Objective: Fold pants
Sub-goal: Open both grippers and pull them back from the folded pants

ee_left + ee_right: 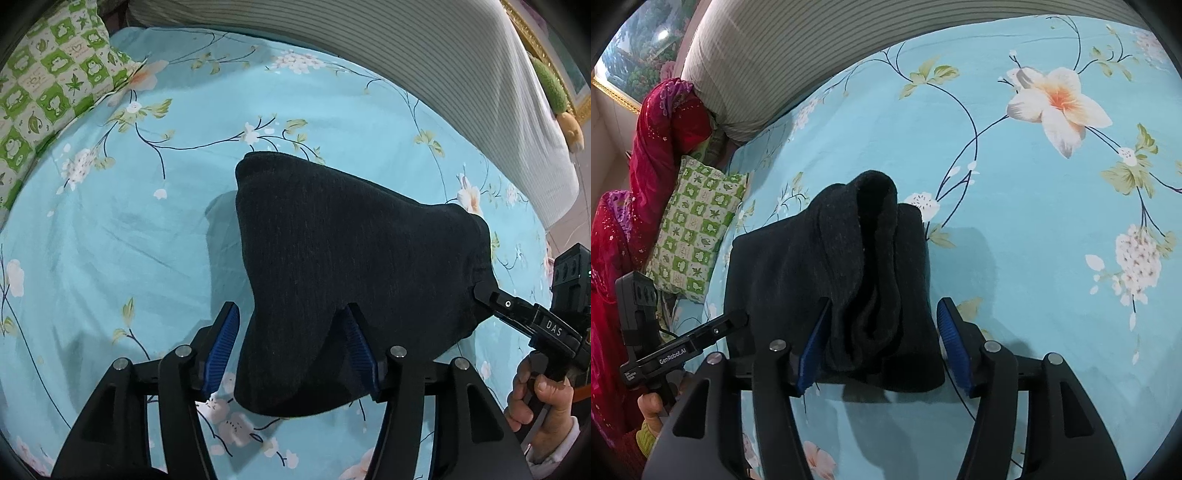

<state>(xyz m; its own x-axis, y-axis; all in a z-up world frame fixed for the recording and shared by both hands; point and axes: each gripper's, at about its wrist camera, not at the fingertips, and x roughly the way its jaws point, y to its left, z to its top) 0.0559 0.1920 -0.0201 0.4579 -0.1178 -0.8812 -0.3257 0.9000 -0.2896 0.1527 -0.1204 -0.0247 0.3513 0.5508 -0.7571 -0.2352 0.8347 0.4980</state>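
**Bedsheet, one dark bundle, two grippers letting go**

Blue flowered sheet covers the bed (110,240), with a striped bolster (406,55) along its far edge and one green checked pillow (48,92) in the far left corner. Red and pink cloth (657,140) is heaped past that pillow in the right wrist view.

One pair of pants (351,266), dark and already folded into a compact bundle, lies on the sheet near the middle of the bed. There are two grippers, one at each near corner of the bundle.

The left gripper (291,350) has its blue pads spread apart. The near left corner of the pants sits between them; the right-hand pad touches or is partly covered by cloth, while the left pad stands clear, so nothing is clamped. The right gripper (882,343) is likewise spread, with the bundle's near right end and a rolled fold between its pads; the left pad lies against the cloth and the right pad stands off it. From the left wrist view its tip sits at the bundle's right edge.

The bundle's long axis runs across, from one gripper to the other, and the cloth lies straight ahead of both sets of fingers. Both hands seem equally near. My reading is that the fold is finished or nearly so, and the coming move is a pull back toward the near edge.
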